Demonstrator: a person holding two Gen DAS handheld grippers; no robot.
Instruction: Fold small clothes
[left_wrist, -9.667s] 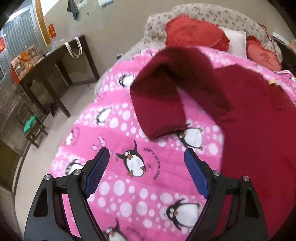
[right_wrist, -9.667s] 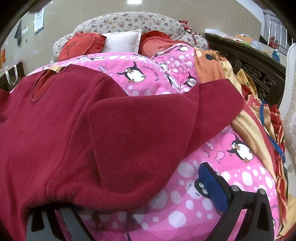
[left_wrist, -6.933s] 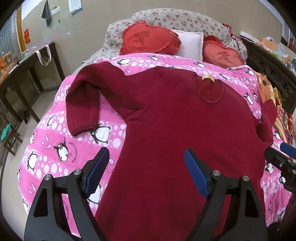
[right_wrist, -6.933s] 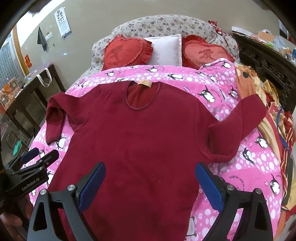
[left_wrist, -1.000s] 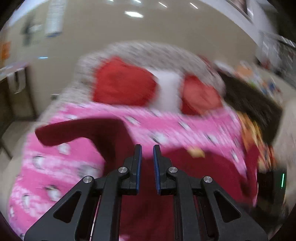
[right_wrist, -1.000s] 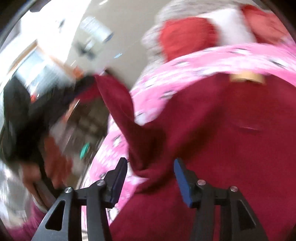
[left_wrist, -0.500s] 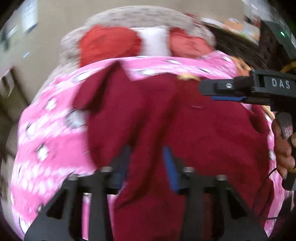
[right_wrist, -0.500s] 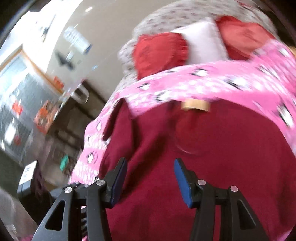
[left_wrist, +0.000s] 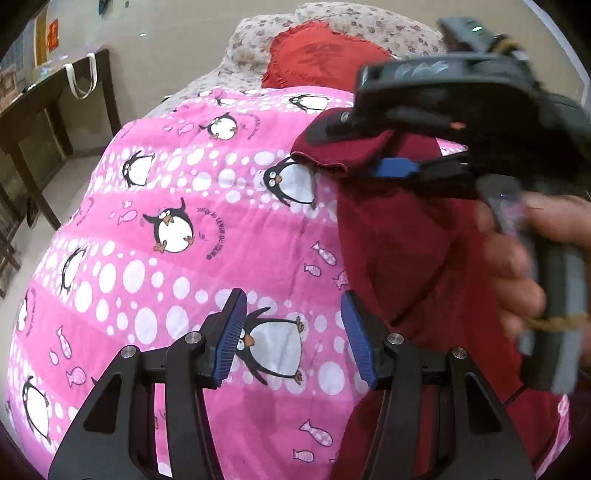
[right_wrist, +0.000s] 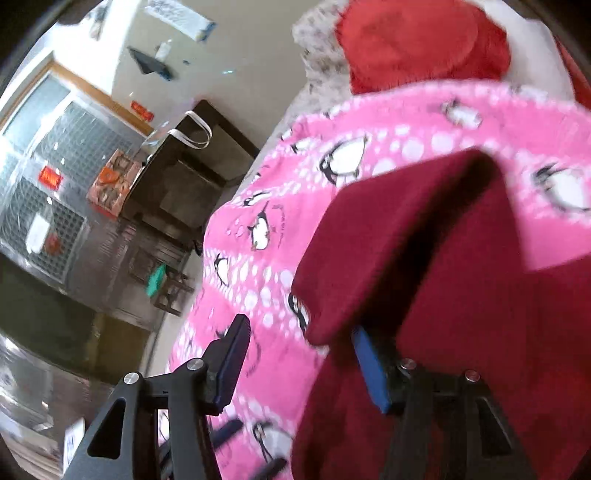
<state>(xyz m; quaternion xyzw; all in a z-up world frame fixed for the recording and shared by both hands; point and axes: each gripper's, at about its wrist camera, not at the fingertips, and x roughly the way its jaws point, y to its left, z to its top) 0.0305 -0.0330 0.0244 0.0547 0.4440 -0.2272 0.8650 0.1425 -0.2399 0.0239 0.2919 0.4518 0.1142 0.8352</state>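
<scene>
A dark red long-sleeved top (left_wrist: 417, 251) lies on the pink penguin quilt (left_wrist: 177, 177). In the left wrist view my left gripper (left_wrist: 293, 336) hangs open over bare quilt just left of the top's edge, with nothing between its fingers. My right gripper (left_wrist: 347, 153) reaches in from the right, and its jaws are closing with the sleeve cuff (left_wrist: 325, 155) between them. In the right wrist view the sleeve (right_wrist: 399, 229) drapes over the right finger (right_wrist: 369, 369). The left finger (right_wrist: 232, 354) stands clear of the cloth, so the right gripper (right_wrist: 301, 362) does not pinch the sleeve.
A person's hand (left_wrist: 517, 258) holds the right gripper's handle. A red heart cushion (left_wrist: 317, 59) rests against the floral headboard. A dark wooden table (left_wrist: 44, 110) with a white bag stands left of the bed, and a stool (right_wrist: 166, 288) stands on the floor.
My left gripper went from shut to open and dropped left over the quilt. My right gripper swung left to the sleeve cuff, and its jaws have narrowed.
</scene>
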